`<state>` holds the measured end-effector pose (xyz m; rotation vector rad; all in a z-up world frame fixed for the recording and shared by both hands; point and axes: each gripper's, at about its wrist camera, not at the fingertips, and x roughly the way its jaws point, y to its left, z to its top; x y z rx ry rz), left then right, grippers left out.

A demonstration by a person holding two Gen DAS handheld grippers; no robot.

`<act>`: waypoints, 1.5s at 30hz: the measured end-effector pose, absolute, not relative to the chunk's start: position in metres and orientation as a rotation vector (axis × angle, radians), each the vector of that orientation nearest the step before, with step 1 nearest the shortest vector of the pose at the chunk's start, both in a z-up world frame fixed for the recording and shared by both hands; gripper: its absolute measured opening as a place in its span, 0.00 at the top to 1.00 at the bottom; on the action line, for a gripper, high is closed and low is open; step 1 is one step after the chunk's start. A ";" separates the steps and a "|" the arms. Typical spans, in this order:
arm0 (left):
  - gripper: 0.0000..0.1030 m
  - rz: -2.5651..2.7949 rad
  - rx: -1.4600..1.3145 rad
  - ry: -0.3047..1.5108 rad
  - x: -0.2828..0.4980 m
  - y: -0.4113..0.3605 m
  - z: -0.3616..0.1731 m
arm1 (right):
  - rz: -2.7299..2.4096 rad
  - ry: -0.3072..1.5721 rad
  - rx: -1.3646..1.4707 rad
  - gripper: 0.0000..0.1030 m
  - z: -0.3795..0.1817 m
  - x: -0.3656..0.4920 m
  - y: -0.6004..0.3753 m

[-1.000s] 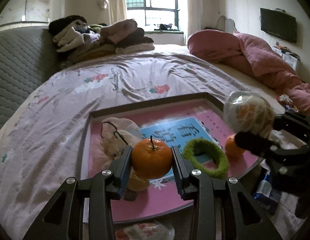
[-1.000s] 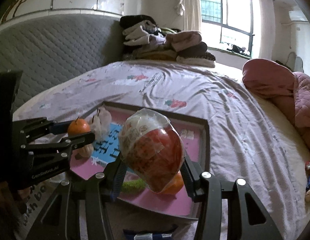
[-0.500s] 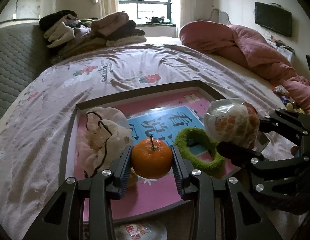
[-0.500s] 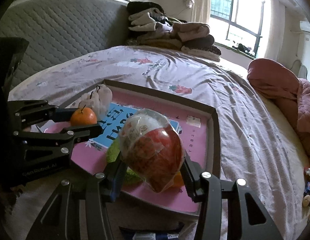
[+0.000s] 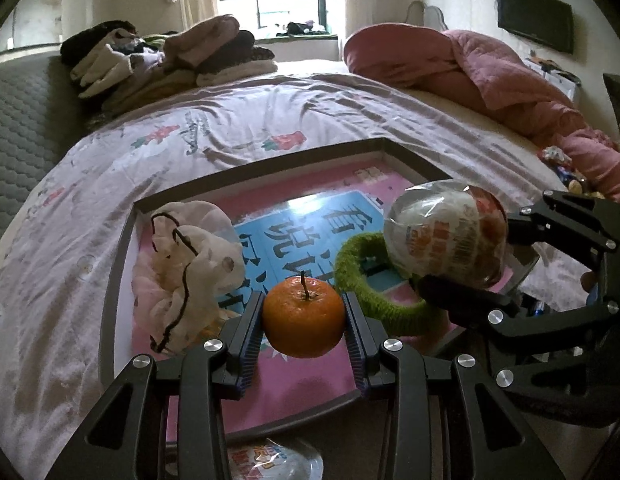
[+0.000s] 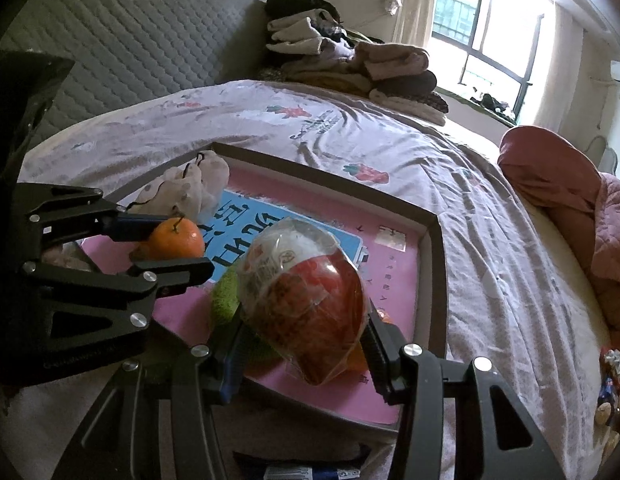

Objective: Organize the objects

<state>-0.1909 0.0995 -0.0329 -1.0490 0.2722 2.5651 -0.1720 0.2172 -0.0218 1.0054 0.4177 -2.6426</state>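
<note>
My left gripper (image 5: 303, 326) is shut on an orange tangerine (image 5: 303, 322) with a stem, held over the near part of a pink tray (image 5: 310, 380) with a dark rim on the bed. My right gripper (image 6: 303, 344) is shut on a plastic-wrapped red and white egg toy (image 6: 305, 300), held over the tray's near right side; it also shows in the left wrist view (image 5: 446, 236). In the tray lie a cream drawstring pouch (image 5: 185, 268) at the left and a green knitted ring (image 5: 374, 280) in the middle. A second tangerine (image 6: 384, 316) peeks from behind the right fingers.
A pile of folded clothes (image 5: 169, 60) sits at the bed's far side by the grey headboard (image 6: 129, 56). A pink quilt (image 5: 490, 76) lies at the right. A wrapped packet (image 5: 273, 460) lies below the tray's near rim. Small items (image 6: 610, 384) lie at the bed's right edge.
Both grippers have moved forward over the tray, each keeping its hold. The tray now looks larger and closer, and the egg toy has come nearer the green ring.
</note>
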 end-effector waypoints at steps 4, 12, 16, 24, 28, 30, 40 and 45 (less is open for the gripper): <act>0.62 2.551 -1.065 0.285 -0.191 0.102 -0.036 | -2.639 0.436 1.003 0.51 -0.022 -0.172 0.217; 0.62 2.539 -1.073 0.279 -0.191 0.102 -0.037 | -2.638 0.509 0.997 0.51 -0.025 -0.170 0.211; 0.62 2.544 -1.075 0.274 -0.191 0.102 -0.038 | -2.641 0.499 0.993 0.51 -0.025 -0.170 0.210; 0.62 2.571 -1.106 0.186 -0.194 0.097 -0.041 | -2.653 0.503 0.977 0.51 -0.026 -0.169 0.208; 0.62 2.575 -1.106 0.191 -0.194 0.097 -0.041 | -2.650 0.518 0.976 0.51 -0.027 -0.168 0.208; 0.62 2.577 -1.105 0.193 -0.193 0.097 -0.041 | -2.650 0.526 0.975 0.51 -0.027 -0.168 0.207; 0.61 2.599 -1.104 0.206 -0.194 0.096 -0.041 | -2.659 0.531 0.974 0.51 -0.027 -0.167 0.207; 0.61 2.599 -1.102 0.205 -0.195 0.095 -0.041 | -2.660 0.526 0.976 0.51 -0.027 -0.167 0.208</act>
